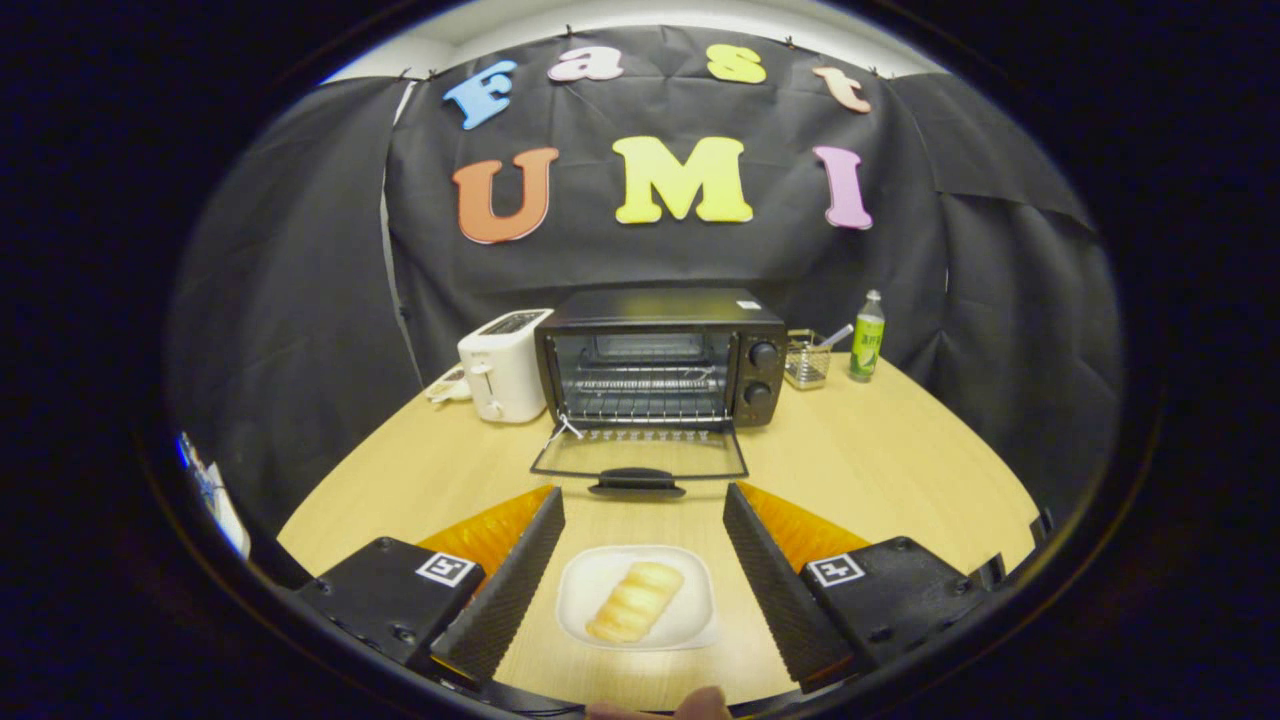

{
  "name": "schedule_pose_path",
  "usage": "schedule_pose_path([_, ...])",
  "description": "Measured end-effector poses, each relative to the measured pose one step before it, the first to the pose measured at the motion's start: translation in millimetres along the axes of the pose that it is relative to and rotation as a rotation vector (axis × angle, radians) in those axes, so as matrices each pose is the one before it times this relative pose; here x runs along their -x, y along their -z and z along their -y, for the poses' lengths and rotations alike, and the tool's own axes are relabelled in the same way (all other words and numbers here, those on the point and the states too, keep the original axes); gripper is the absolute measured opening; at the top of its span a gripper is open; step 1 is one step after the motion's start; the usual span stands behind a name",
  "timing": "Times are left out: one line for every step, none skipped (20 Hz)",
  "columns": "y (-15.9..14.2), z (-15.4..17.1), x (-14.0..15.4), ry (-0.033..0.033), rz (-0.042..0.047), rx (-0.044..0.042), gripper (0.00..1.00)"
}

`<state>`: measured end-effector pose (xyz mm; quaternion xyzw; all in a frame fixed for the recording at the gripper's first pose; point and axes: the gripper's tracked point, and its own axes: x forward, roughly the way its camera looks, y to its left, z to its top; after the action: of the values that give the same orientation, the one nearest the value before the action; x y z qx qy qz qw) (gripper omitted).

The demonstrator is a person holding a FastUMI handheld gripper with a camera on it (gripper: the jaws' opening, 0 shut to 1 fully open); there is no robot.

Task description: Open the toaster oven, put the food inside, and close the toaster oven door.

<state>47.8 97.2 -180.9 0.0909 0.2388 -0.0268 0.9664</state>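
Hovering wide open and empty, the tool (643, 560) straddles the bread (635, 600) on its plate (690, 625) (oven (660, 355) door (640, 452) already down on the desk (900, 470)), so next it should close on the bread.

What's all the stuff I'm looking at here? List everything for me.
toaster oven: one, black, far side of table, door folded down open
toaster: one, white, beside the oven
wire basket: one, metal, other side of the oven
bottle: one, green, past the basket
plate: one, white, between the fingers
bread roll: one, golden, on the plate
table: one, light wood
tool: one, black fingers with orange backing, open, either side of the plate
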Motion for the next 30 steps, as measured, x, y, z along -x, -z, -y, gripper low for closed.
schedule_pose_path([7.22,0.74,-2.41,0.00384,-0.02069,-0.00807,1.00])
schedule_pose_path([6.78,1.47,-3.35,0.00600,-0.02120,-0.00081,1.00])
schedule_pose_path([9.22,0.42,-4.86,0.00355,-0.02258,-0.00019,1.00])
schedule_pose_path([9.06,-0.04,-5.59,0.00090,-0.02753,-0.00314,1.00])
schedule_pose_path([10.38,0.60,-6.55,0.00078,-0.03120,-0.00664,1.00])
schedule_pose_path([9.57,0.09,-7.49,-0.00010,-0.03137,-0.00817,1.00])
schedule_pose_path([9.56,0.33,-7.11,0.00292,-0.02959,-0.00905,1.00])
schedule_pose_path([7.39,1.14,-6.94,0.00499,-0.02311,-0.00577,1.00])
schedule_pose_path([7.34,1.63,-6.64,0.00824,-0.02047,-0.00105,1.00])
schedule_pose_path([6.48,1.02,-5.62,0.00709,-0.01894,-0.00131,1.00])
schedule_pose_path([6.88,-0.25,-5.71,0.00308,-0.01716,-0.00164,1.00])
schedule_pose_path([5.29,0.54,-4.98,0.00301,-0.01681,-0.00451,1.00])
schedule_pose_path([5.07,-0.25,-5.16,-0.00027,-0.01471,-0.00471,1.00])
schedule_pose_path([3.30,-0.02,-4.55,-0.00046,-0.01125,-0.00630,1.00])
schedule_pose_path([3.88,-0.06,-3.63,0.00048,-0.01132,-0.00597,1.00])
schedule_pose_path([2.02,0.08,-3.49,0.00125,-0.00660,-0.00551,0.99])
schedule_pose_path([2.71,-0.05,-3.53,0.00191,-0.00704,-0.00227,0.99])
schedule_pose_path([2.24,-0.73,-2.80,0.00033,-0.00807,-0.00163,0.96])
schedule_pose_path([1.70,-1.82,-2.33,-0.00443,-0.00318,-0.00345,0.93])
schedule_pose_path([1.87,-0.45,-2.48,0.00194,-0.00251,0.00165,0.92])
schedule_pose_path([1.36,0.22,-2.28,0.00229,0.00264,-0.00096,0.90])
schedule_pose_path([3.01,-1.60,-1.79,-0.00167,-0.01071,-0.00528,0.89])
schedule_pose_path([-2.39,-0.80,-0.44,0.00678,0.01940,0.00780,0.87])
schedule_pose_path([3.62,-0.18,-0.85,0.00508,-0.00801,0.00937,0.86])
schedule_pose_path([-1.39,-0.08,0.30,0.00275,0.00945,0.00351,0.79])
schedule_pose_path([1.01,-1.22,0.44,-0.00312,-0.00570,-0.00183,0.73])
schedule_pose_path([-0.10,-0.27,0.92,-0.00097,0.00385,-0.00768,0.67])
schedule_pose_path([-0.78,-0.02,1.23,0.00379,0.00095,0.00164,0.59])
schedule_pose_path([-1.24,0.88,1.43,0.00531,0.00753,0.00417,0.56])
schedule_pose_path([-2.85,-0.32,2.59,-0.00043,0.01122,0.00098,0.52])
